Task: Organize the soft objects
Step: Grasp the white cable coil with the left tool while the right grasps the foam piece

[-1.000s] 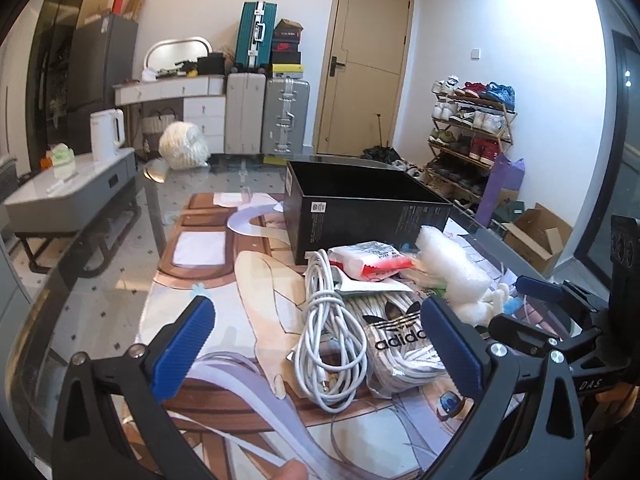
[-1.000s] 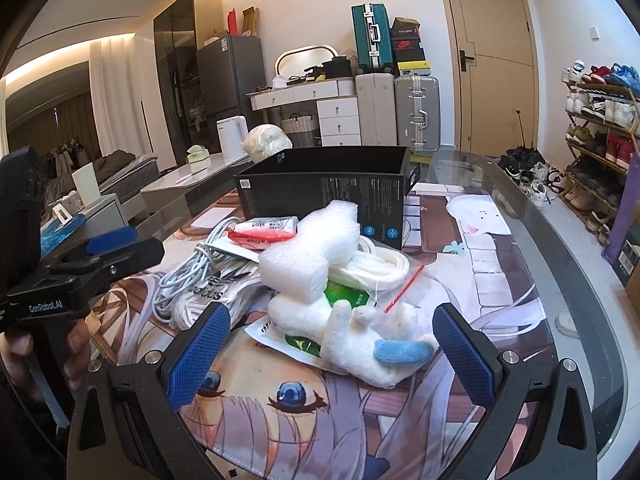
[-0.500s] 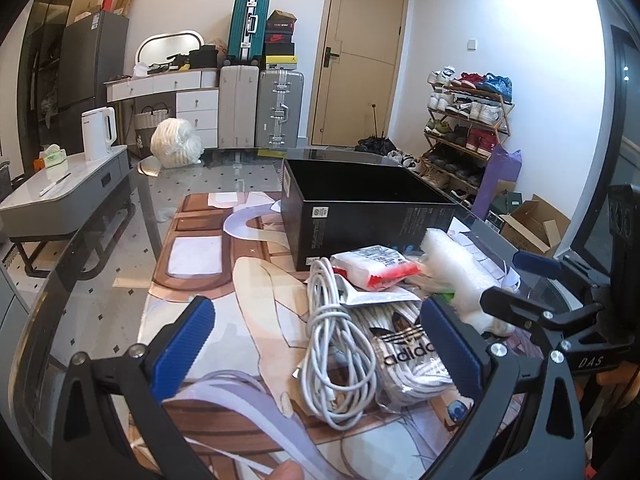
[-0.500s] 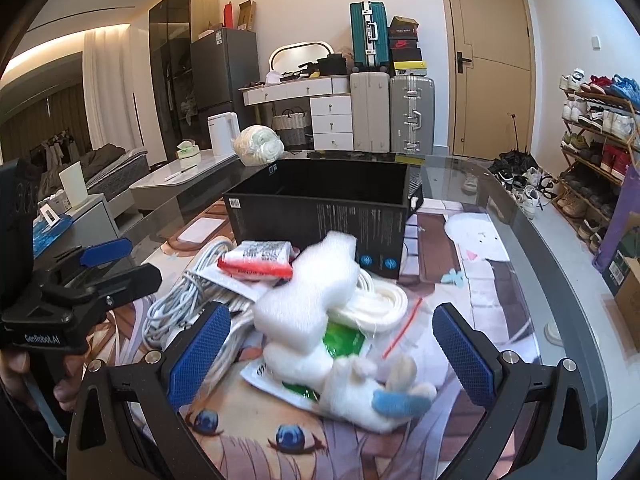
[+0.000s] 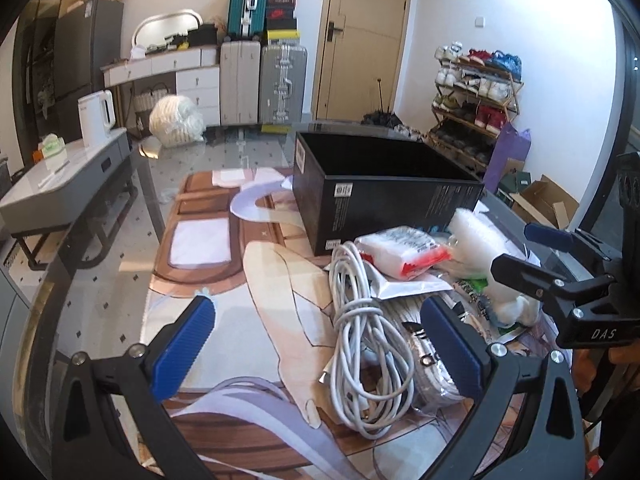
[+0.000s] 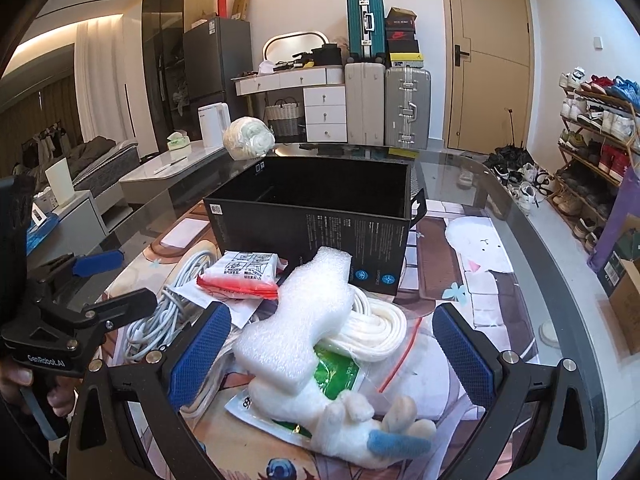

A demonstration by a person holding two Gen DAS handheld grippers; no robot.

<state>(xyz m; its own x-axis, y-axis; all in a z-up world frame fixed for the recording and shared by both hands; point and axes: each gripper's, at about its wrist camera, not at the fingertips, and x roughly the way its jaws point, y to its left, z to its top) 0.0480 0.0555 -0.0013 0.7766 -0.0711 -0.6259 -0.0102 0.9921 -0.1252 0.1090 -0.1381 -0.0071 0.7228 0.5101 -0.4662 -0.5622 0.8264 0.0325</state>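
A pile of soft things lies in front of an empty black box [image 5: 384,196] [image 6: 316,220]. It holds a coiled grey-white cable [image 5: 364,340] [image 6: 160,316], a red-and-white packet [image 5: 404,250] [image 6: 244,272], a white foam piece [image 6: 296,328] [image 5: 476,236], a white rope coil [image 6: 380,328], a green packet [image 6: 336,372] and a white plush toy [image 6: 340,412] with a blue horn. My left gripper [image 5: 320,344] is open above the cable. My right gripper [image 6: 328,344] is open around the foam and plush, touching neither.
A printed mat [image 5: 208,240] covers the glass table [image 6: 516,236]. A white bundle [image 5: 176,120] sits at the table's far end. Suitcases [image 6: 388,96], a shoe rack [image 5: 476,96] and a grey side table [image 5: 60,184] stand beyond. A hand [image 6: 16,380] holds the left gripper.
Both grippers have risen and tilted, so the pile sits lower and closer in each view. Both stay open; nothing was taken hold of.
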